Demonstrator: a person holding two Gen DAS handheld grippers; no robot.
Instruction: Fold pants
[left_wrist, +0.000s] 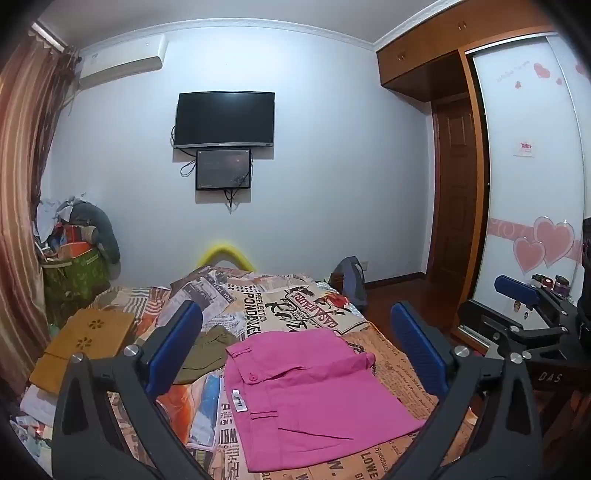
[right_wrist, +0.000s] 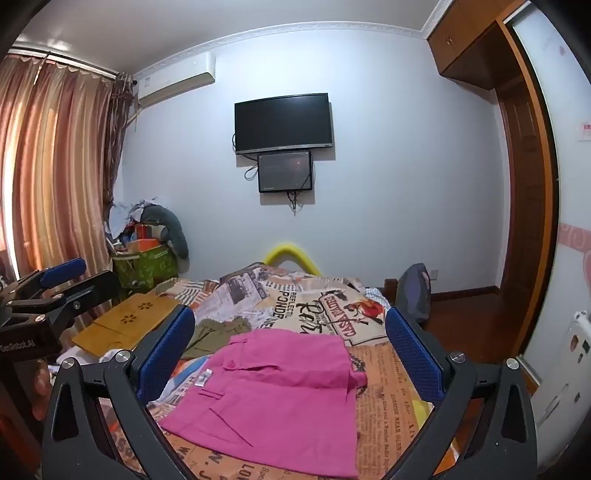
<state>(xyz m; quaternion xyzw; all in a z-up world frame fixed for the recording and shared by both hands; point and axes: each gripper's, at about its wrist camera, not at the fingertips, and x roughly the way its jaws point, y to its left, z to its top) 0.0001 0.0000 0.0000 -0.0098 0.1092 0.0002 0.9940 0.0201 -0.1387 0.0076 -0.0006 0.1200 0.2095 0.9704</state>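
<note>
Left wrist view: pink pants lay on the printed bedspread, already folded into a compact rectangle, waistband with white label toward the left, one layer doubled over the far edge. Left gripper hung above them, jaws wide apart, nothing held. Right gripper seen off to the right, away from the cloth. Olive garment crumpled just beside the pants; tan board further left.

Right wrist view: same pink pants, flat and squared, edges roughly aligned. Right gripper raised above, jaws spread, empty. Left gripper off to the left, clear of the fabric.

Judged nearly or fully done; at most a final smoothing or one more fold left.
</note>
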